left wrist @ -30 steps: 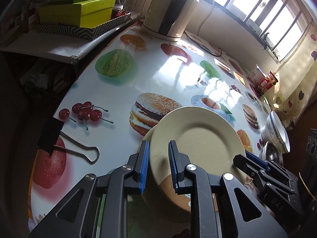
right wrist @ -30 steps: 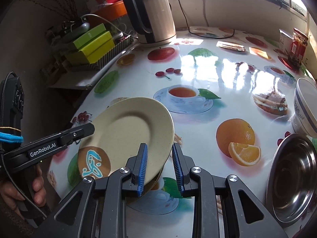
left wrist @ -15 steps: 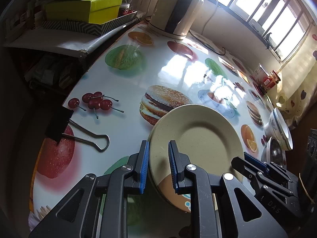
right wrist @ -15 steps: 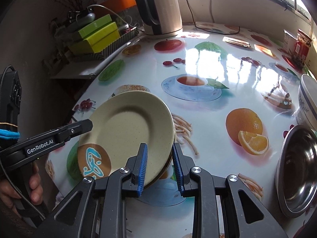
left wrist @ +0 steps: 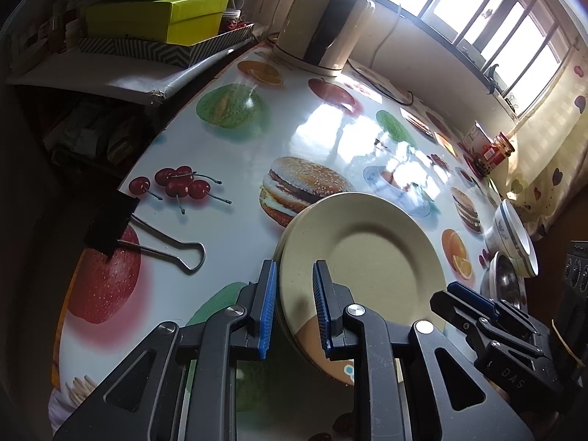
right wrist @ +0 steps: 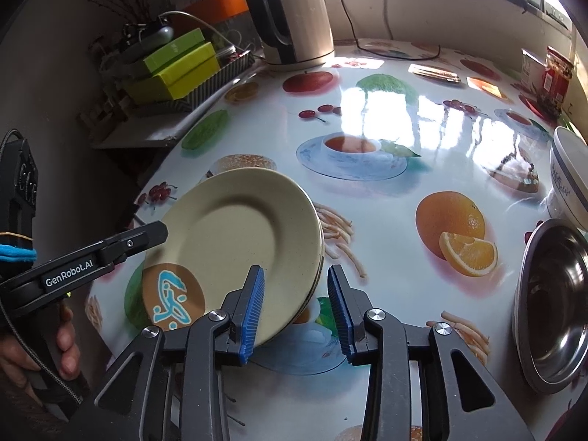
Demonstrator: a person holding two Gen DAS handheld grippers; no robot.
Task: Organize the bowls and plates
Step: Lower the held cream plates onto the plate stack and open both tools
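Observation:
A stack of beige plates (left wrist: pixel 371 257) with a brown patch and blue mark (right wrist: pixel 172 297) lies on the table near its front edge. My left gripper (left wrist: pixel 292 307) is open, its jaws on either side of the stack's left rim. My right gripper (right wrist: pixel 296 308) is open wide around the stack's right rim (right wrist: pixel 312 279). A white bowl with blue trim (right wrist: pixel 567 180) and a steel bowl (right wrist: pixel 555 301) stand to the right; both also show in the left wrist view, the white bowl (left wrist: pixel 512 233) above the steel bowl (left wrist: pixel 503 281).
The round table (right wrist: pixel 422 136) has a glossy food-print cover. A kettle (right wrist: pixel 290 14) stands at the back, green boxes (left wrist: pixel 158 14) on a side shelf at left, a red jar (right wrist: pixel 558 77) at far right. A large binder clip (left wrist: pixel 143 237) lies at the left edge.
The plate went from tilted and lifted to lying flat on the stack. My right gripper's jaws opened wider, and my left gripper's jaws parted slightly.

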